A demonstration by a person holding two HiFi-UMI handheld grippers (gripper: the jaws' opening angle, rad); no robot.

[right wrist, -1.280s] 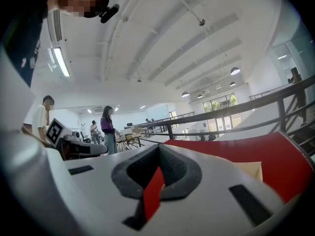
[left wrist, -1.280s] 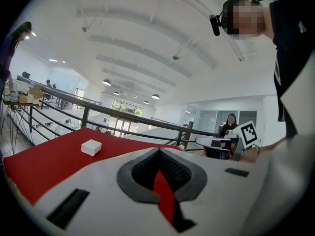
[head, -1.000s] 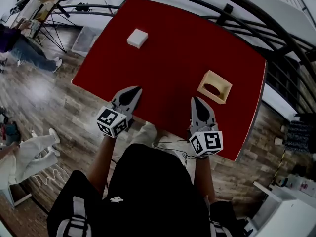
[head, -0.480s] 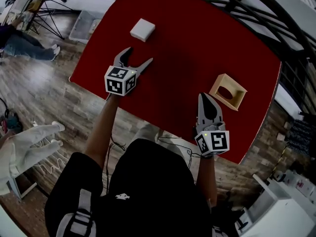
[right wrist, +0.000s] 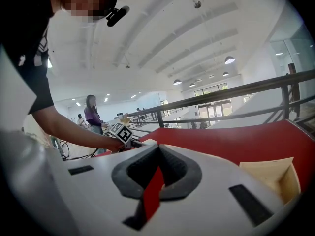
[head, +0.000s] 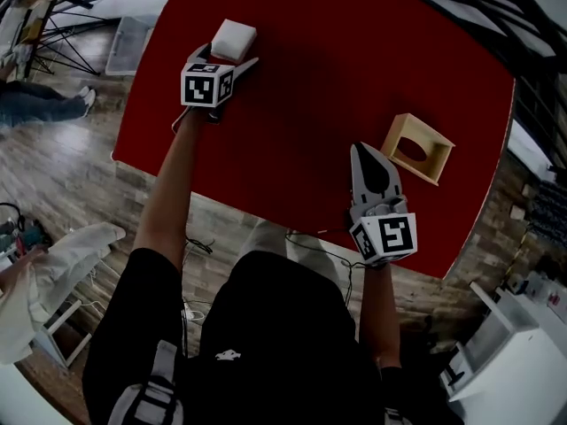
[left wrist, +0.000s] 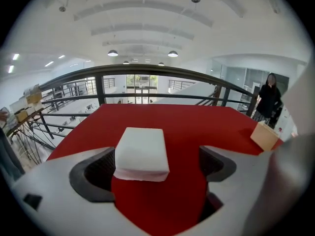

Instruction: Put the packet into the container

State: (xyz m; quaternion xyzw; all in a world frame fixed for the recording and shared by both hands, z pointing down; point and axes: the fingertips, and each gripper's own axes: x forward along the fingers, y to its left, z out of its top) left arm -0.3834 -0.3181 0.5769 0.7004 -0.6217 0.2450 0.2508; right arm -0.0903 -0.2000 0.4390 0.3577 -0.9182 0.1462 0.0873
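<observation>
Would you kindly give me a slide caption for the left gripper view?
Left claw opening with the white packet between its jaws on the red table, container at right.

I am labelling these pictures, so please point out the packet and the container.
packet [left wrist: 141, 151], left gripper view, on its white top face.
container [head: 432, 159], head view, on its wooden wall beside the opening.

Bright, even light from ceiling lamps; soft shadows on the table. Heavy fisheye bending and dark corners. Near claw surfaces look blurred, perhaps out of focus.
</observation>
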